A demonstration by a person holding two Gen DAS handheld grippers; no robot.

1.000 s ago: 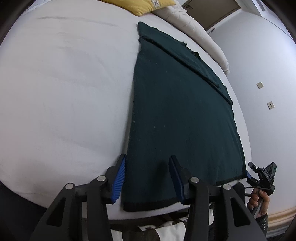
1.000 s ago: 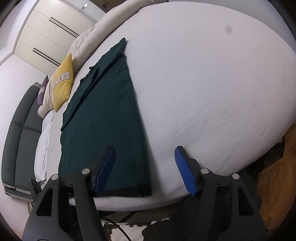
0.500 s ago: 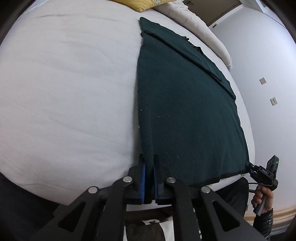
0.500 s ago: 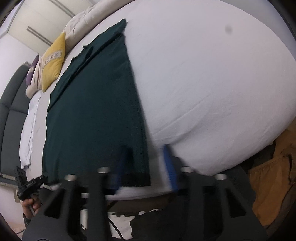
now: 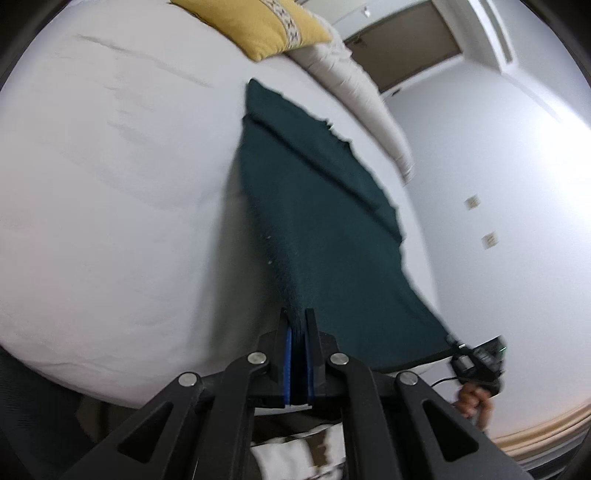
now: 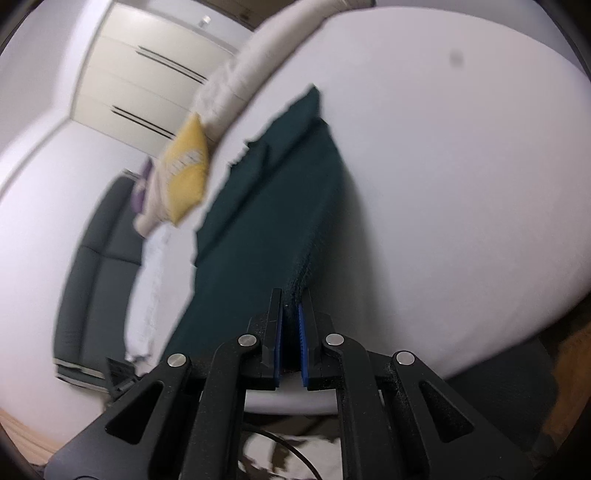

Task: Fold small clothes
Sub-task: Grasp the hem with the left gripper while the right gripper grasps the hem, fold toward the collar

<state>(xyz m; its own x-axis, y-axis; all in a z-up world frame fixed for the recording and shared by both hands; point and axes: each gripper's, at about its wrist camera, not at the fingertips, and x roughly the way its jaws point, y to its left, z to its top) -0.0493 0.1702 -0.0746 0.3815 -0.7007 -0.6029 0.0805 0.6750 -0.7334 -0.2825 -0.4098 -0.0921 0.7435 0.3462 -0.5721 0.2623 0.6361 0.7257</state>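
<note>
While clamped, garment corners in both grippers.

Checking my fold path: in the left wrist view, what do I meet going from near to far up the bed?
Left tool clamped on the near corner, dark green garment running away across the white bed, its folded far end, then the yellow pillow.

dark green garment | near hem corners lifted | far end flat on bed
</note>
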